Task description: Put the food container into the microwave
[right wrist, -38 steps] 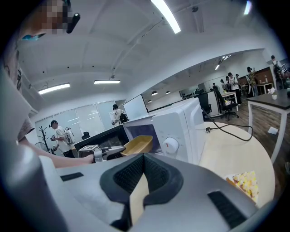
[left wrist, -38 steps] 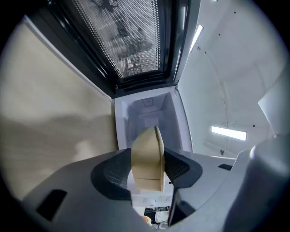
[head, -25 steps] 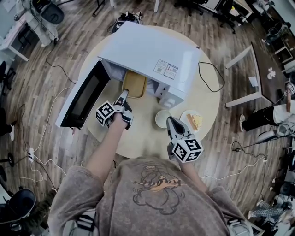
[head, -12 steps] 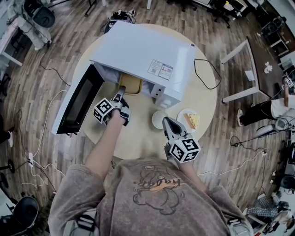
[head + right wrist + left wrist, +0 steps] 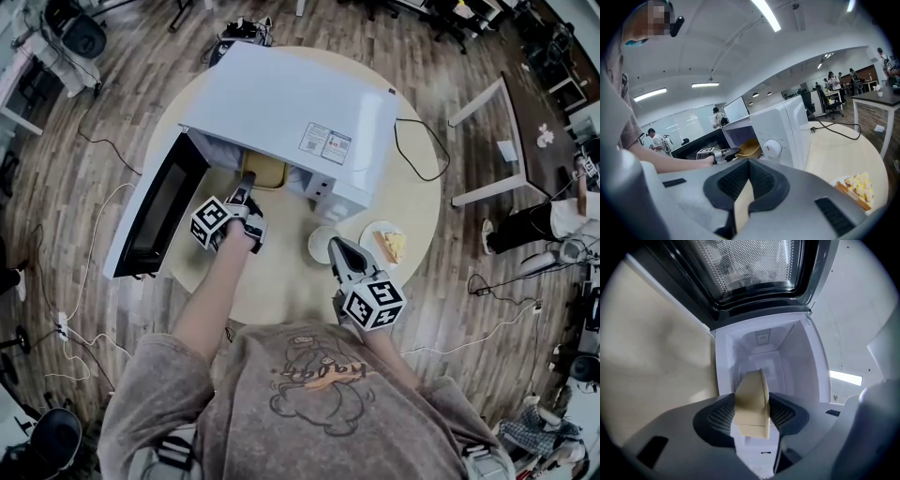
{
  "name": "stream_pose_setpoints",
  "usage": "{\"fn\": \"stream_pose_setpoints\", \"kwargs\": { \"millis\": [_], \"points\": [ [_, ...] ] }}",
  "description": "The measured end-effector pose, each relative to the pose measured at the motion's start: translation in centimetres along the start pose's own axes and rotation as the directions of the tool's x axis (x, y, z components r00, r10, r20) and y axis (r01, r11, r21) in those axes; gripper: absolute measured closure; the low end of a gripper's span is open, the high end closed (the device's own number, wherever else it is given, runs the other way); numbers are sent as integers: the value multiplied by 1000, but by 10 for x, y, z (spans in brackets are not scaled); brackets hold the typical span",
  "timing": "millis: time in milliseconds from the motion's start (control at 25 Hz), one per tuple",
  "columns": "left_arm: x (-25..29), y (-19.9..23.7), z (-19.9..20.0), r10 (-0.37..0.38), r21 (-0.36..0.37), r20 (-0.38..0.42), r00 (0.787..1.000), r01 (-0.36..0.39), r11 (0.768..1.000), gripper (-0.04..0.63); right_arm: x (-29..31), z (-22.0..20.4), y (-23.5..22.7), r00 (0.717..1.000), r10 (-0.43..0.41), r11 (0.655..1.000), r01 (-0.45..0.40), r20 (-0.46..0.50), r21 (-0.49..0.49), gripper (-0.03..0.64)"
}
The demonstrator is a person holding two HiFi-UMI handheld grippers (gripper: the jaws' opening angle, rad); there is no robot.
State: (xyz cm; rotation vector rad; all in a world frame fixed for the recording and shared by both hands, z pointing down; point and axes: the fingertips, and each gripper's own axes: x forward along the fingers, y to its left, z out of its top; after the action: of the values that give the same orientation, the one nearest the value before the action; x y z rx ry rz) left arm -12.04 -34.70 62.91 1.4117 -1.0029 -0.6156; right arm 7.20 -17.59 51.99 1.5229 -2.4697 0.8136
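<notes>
The white microwave (image 5: 291,103) stands on the round table (image 5: 281,281) with its door (image 5: 155,211) swung open to the left. My left gripper (image 5: 246,183) is shut on the rim of the tan food container (image 5: 265,171), which lies partly inside the cavity. In the left gripper view the container (image 5: 752,399) sits clamped between the pads (image 5: 719,416), with the white cavity (image 5: 787,357) straight ahead. The left jaws have just been closing a little on the container. My right gripper (image 5: 336,246) hovers over the table near the front edge, shut and empty. The right gripper view shows the container (image 5: 751,149) at the microwave mouth.
A white bowl (image 5: 323,242) and a plate with a piece of food (image 5: 389,246) sit on the table right of the microwave's front. A black power cable (image 5: 422,155) loops over the table's right side. Desks, chairs and people stand around the room.
My left gripper has pushed the container a little deeper into the microwave. The right gripper has stayed where it was.
</notes>
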Motion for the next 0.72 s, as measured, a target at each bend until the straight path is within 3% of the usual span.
{"fn": "stream_pose_setpoints", "kwargs": {
  "millis": [720],
  "points": [
    [-1,1,4,-8,15,13,1000,8,1000,338,2,-2,1,1000,2,1000,-2,-5,9,617]
  ]
}}
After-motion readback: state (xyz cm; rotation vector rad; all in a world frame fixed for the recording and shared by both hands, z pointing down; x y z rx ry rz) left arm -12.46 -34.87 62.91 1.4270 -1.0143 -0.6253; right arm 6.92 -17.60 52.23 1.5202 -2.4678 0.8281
